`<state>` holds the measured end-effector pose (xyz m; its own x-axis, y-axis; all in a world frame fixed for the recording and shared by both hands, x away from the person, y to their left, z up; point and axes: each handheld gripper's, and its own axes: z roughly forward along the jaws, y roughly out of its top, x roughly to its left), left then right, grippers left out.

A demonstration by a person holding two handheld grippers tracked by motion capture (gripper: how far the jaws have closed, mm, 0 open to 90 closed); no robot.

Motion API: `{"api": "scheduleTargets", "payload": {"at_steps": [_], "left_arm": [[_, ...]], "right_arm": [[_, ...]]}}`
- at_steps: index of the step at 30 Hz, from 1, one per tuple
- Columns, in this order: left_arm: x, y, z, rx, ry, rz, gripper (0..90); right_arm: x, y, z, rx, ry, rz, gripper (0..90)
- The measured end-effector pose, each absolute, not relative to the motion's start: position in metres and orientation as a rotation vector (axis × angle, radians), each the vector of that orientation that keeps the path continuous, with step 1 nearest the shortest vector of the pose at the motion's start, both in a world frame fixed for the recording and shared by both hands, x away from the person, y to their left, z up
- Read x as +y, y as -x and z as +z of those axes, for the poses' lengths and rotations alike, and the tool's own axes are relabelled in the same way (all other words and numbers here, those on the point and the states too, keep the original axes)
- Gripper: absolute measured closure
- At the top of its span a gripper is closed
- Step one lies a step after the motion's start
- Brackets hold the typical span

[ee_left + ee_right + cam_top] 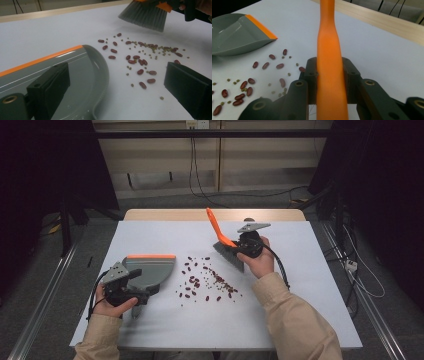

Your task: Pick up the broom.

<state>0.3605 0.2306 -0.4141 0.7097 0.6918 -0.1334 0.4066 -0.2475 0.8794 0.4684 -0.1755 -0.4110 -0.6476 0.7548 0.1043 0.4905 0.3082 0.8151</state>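
Right gripper view looks straight up the orange handle of the brush [329, 75], which the right claw [329, 72] has clamped between its jaws. From the high view, that right claw [248, 243] holds the brush tilted, grey bristles [229, 256] at the far right edge of the spill. The left claw [131, 287] sits at the rear of the grey dustpan [150, 270]; in the left gripper view its jaws stand wide apart, one over the pan's floor and one over bare table, so whether it truly grips the pan I cannot tell.

The beans [205, 280], dark red ones mixed with small green ones, lie scattered between the bristles and the pan, well clear of its orange lip [151, 256].

To sweep well, I judge the bristles should drop flat behind the farthest beans and pull in short, light strokes toward the pan; hard flicks would send round beans rolling. The lip looks turned toward the far edge rather than toward the spill, so the pan likely needs swinging round and pressing down so nothing slips under.

The surface [310, 285] is a pale sheet over a wooden top, set in a dim room with dark drapes at both sides and cables on the grey floor [280, 200].
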Motion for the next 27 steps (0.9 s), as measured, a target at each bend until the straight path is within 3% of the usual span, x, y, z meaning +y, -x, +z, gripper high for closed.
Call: {"api": "scheduleTargets", "payload": {"at_steps": [17,27], "left_arm": [[0.240,-0.360,-0.414,0.897,-1.870,0.363,6.5],[0.242,-0.359,-0.414,0.896,-1.868,0.365,6.5]], "right_arm": [[-0.115,-0.518,-0.425,2.380,-0.724,1.224,71.3],[-0.089,-0.506,-0.430,2.521,-0.517,1.160,70.9]]}}
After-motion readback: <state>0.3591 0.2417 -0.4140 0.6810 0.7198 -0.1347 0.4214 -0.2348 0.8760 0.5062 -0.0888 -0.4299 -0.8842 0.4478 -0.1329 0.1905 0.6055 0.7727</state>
